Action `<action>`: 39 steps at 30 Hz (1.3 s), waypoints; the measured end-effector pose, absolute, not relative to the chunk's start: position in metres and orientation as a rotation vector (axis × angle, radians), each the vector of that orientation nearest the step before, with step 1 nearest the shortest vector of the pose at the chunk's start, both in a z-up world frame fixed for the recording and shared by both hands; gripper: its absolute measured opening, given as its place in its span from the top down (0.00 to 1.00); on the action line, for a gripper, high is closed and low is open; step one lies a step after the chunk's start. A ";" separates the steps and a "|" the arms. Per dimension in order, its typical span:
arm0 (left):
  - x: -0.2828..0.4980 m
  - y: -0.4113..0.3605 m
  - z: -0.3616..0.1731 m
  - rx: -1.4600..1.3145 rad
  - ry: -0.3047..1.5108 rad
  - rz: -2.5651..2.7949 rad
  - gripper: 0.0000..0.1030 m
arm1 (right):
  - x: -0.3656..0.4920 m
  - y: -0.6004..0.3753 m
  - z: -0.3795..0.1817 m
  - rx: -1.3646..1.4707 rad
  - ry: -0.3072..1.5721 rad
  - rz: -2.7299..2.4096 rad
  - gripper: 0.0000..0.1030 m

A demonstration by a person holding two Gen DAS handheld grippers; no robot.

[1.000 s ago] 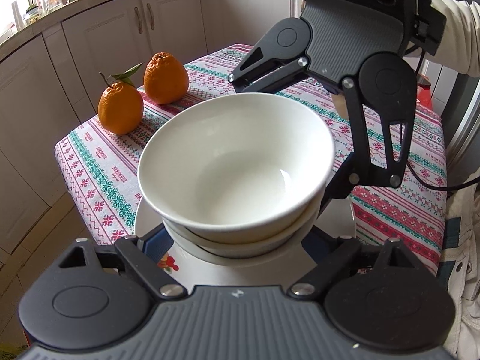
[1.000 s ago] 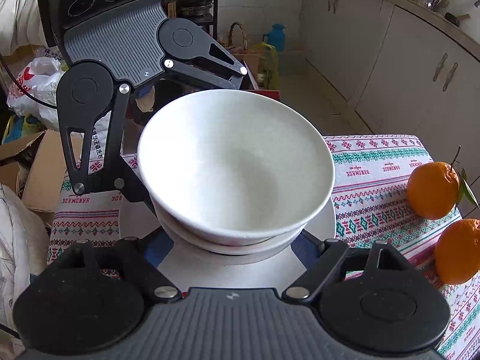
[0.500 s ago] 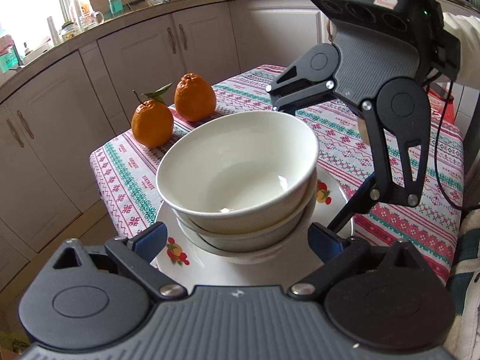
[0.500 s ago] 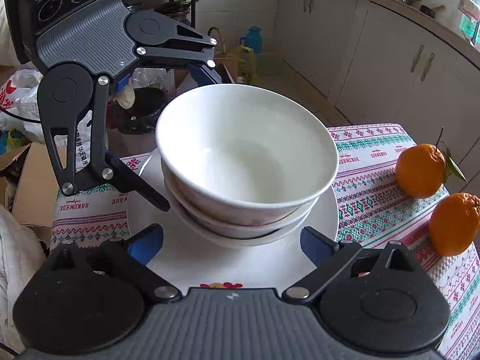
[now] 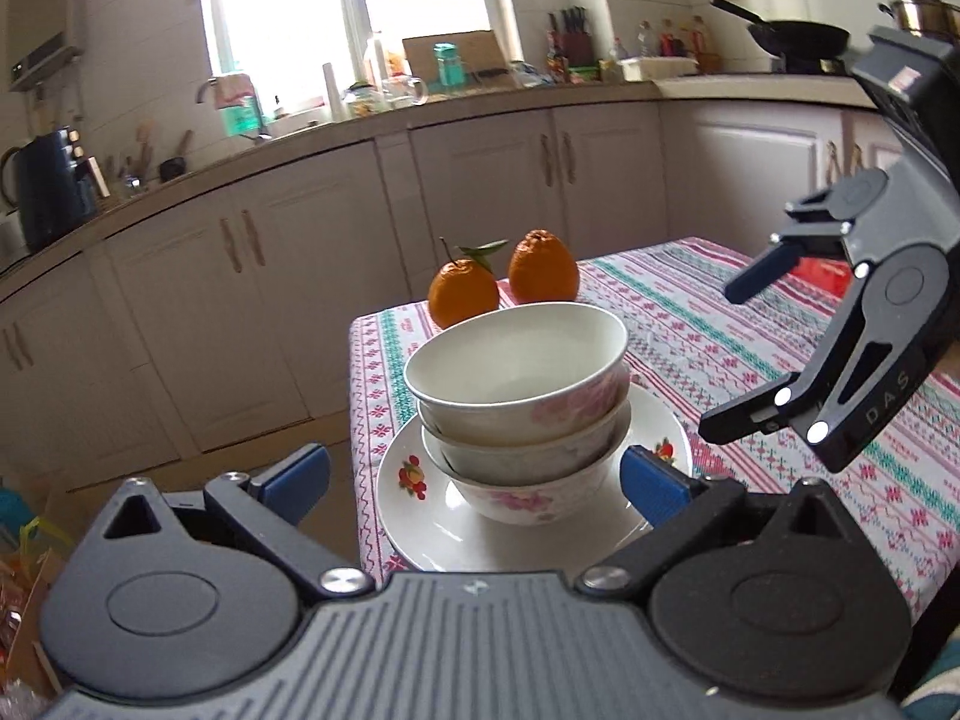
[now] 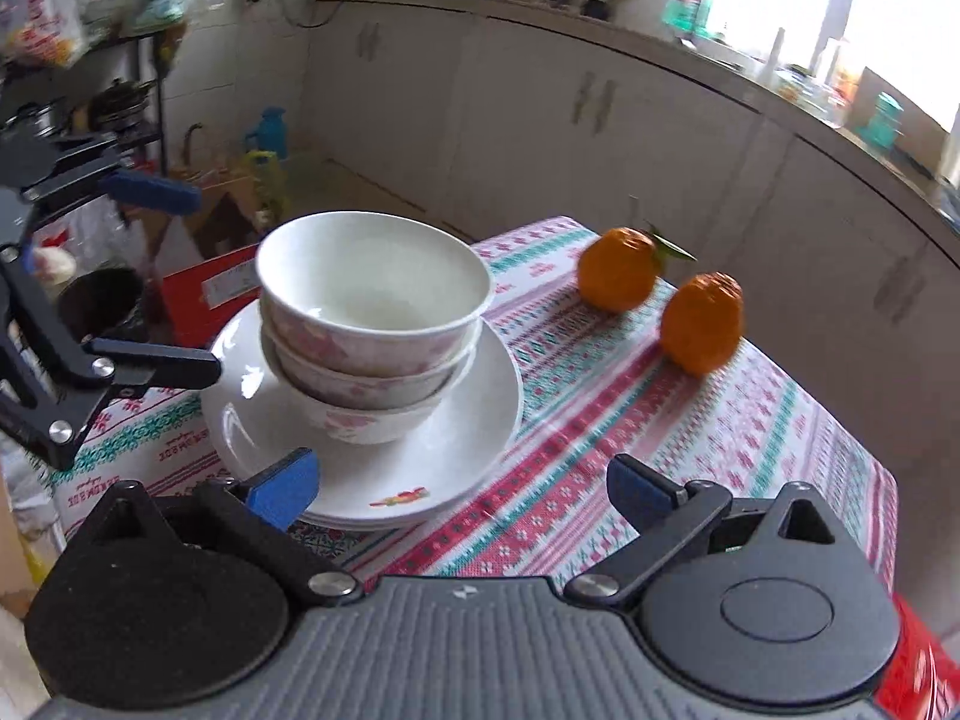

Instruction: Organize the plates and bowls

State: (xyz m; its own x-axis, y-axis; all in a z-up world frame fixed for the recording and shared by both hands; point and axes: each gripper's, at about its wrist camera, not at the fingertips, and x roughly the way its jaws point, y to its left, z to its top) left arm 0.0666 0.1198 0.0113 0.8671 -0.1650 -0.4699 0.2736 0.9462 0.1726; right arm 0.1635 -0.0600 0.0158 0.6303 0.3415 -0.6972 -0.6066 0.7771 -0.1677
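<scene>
Three white bowls with pink flowers (image 5: 519, 402) sit nested in a stack on white plates (image 5: 420, 516) near the table's corner. The stack also shows in the right wrist view (image 6: 369, 324), on the plates (image 6: 420, 468). My left gripper (image 5: 474, 480) is open and empty, drawn back from the stack with its blue pads on either side. My right gripper (image 6: 462, 489) is open and empty, also back from the plates. Each gripper shows in the other's view, the right one (image 5: 732, 354) and the left one (image 6: 174, 279), both open.
Two oranges (image 5: 504, 288) lie on the patterned tablecloth (image 5: 750, 348) behind the stack; they also show in the right wrist view (image 6: 660, 294). The table edge is close to the plates. Kitchen cabinets (image 5: 300, 276) and a cluttered counter run behind. Boxes and bags sit on the floor (image 6: 222, 198).
Both grippers have pulled back and away from the bowl stack, which stays on the plates. The bowls' sides and the kitchen behind have come into view.
</scene>
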 end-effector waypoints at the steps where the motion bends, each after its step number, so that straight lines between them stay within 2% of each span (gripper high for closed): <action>1: 0.059 0.116 0.011 0.215 0.462 -0.210 0.01 | 0.158 -0.066 0.015 -0.372 0.705 0.500 0.00; 8: 0.024 0.092 0.019 0.055 0.475 0.009 0.01 | 0.110 -0.096 0.014 -0.146 0.696 0.250 0.00; 19: -0.005 0.075 0.045 0.050 0.506 0.151 0.01 | 0.061 -0.097 0.047 -0.178 0.584 0.206 0.00; 39: -0.004 0.073 0.047 0.031 0.522 0.216 0.01 | 0.055 -0.094 0.054 -0.158 0.553 0.201 0.00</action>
